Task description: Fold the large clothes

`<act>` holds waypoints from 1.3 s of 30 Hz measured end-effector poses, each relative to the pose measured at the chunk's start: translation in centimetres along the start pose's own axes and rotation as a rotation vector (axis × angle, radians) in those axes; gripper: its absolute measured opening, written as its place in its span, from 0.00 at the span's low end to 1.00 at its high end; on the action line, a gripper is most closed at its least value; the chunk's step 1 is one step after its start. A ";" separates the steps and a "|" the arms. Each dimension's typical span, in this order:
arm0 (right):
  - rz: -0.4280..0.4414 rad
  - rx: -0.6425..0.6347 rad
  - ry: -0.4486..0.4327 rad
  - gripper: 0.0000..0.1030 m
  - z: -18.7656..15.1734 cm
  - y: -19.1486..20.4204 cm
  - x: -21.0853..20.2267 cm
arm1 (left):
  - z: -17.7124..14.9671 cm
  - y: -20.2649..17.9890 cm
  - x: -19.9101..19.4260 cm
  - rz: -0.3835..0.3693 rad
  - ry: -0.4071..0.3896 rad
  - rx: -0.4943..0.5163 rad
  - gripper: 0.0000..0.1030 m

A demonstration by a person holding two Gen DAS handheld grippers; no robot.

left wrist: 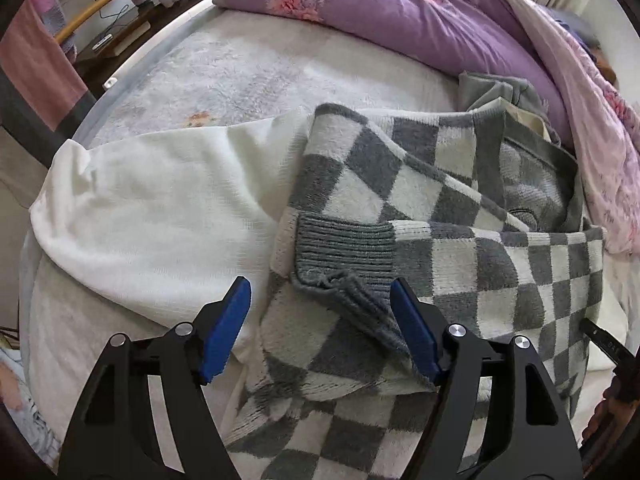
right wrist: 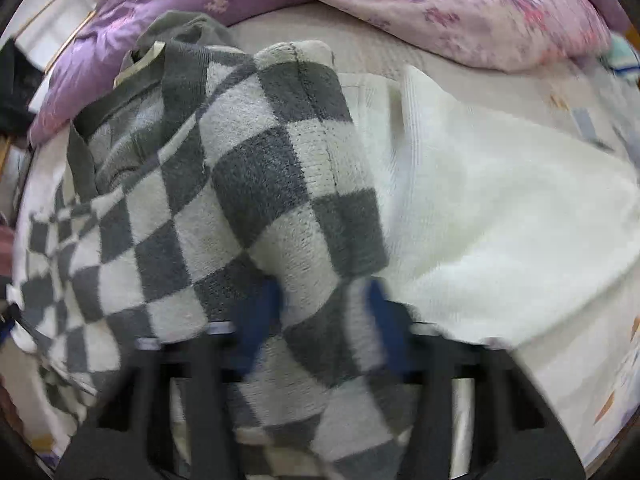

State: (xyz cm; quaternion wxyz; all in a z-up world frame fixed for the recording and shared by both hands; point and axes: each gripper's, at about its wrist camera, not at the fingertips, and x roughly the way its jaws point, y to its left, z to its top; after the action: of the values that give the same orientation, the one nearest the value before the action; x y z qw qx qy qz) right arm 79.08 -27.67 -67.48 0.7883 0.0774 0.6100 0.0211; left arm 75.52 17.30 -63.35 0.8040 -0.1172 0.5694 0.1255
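A grey and white checkered sweater (left wrist: 460, 208) lies bunched on the bed, a sleeve with a ribbed grey cuff (left wrist: 344, 252) folded across it. My left gripper (left wrist: 320, 300) is open just above the sweater, the cuff lying between its blue fingers (left wrist: 228, 328). In the right wrist view the sweater (right wrist: 256, 184) drapes over my right gripper (right wrist: 320, 312); its blue fingers (right wrist: 256, 320) stand apart with a fold of sweater between them, blurred by motion. A white knitted garment (left wrist: 160, 208) lies under and beside the sweater, also seen in the right wrist view (right wrist: 500, 216).
A purple floral quilt (left wrist: 400, 20) and a pink floral quilt (right wrist: 460, 4) are heaped along the far side of the bed. A grey garment (left wrist: 496, 92) lies behind the sweater. The bed's edge (left wrist: 132, 76) curves at the left, with furniture and cables beyond.
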 end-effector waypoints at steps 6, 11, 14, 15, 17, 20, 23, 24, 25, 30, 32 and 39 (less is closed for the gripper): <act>0.040 0.111 -0.034 0.14 1.5 -5.8 -0.9 | 1.0 -0.3 0.5 0.015 -0.007 0.003 0.71; 0.104 0.221 0.048 0.17 2.7 -9.3 1.7 | 2.4 -0.1 1.7 -0.002 0.005 -0.008 0.71; 0.072 0.221 0.001 0.40 3.9 -8.7 -0.5 | 3.7 0.1 2.7 -0.008 0.026 -0.011 0.71; 0.076 0.232 -0.025 0.54 4.3 -9.0 -1.5 | 4.2 0.1 2.9 -0.007 0.026 -0.008 0.71; 0.126 0.240 -0.071 0.61 6.3 -8.4 -2.6 | 5.5 0.3 3.5 -0.014 0.025 -0.014 0.71; 0.179 0.235 -0.078 0.63 9.3 -6.9 -2.1 | 7.8 1.1 4.5 -0.042 0.039 -0.058 0.71; 0.176 0.199 -0.095 0.67 12.1 -5.4 -1.2 | 9.6 1.5 5.6 -0.029 0.034 -0.073 0.71; 0.182 0.203 -0.087 0.68 11.9 -6.2 -1.4 | 10.1 1.5 6.1 -0.025 0.042 -0.073 0.71; 0.184 0.217 -0.075 0.68 12.7 -5.9 -0.6 | 10.6 1.5 6.8 -0.026 0.059 -0.077 0.71; 0.132 0.208 -0.012 0.68 14.2 -5.2 2.3 | 12.1 0.8 9.0 -0.042 0.082 -0.083 0.71; 0.130 0.213 0.009 0.68 14.3 -5.1 3.4 | 12.6 0.3 10.3 -0.021 0.105 -0.069 0.71; 0.144 0.208 -0.032 0.19 14.1 -6.1 2.7 | 12.8 -0.8 10.0 -0.035 0.062 -0.027 0.24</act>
State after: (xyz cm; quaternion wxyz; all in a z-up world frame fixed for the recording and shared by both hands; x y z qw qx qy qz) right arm 93.04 -34.71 -67.50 0.7821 0.2030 0.5890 0.0130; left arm 90.31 21.44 -68.60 0.7864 -0.1418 0.5900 0.1154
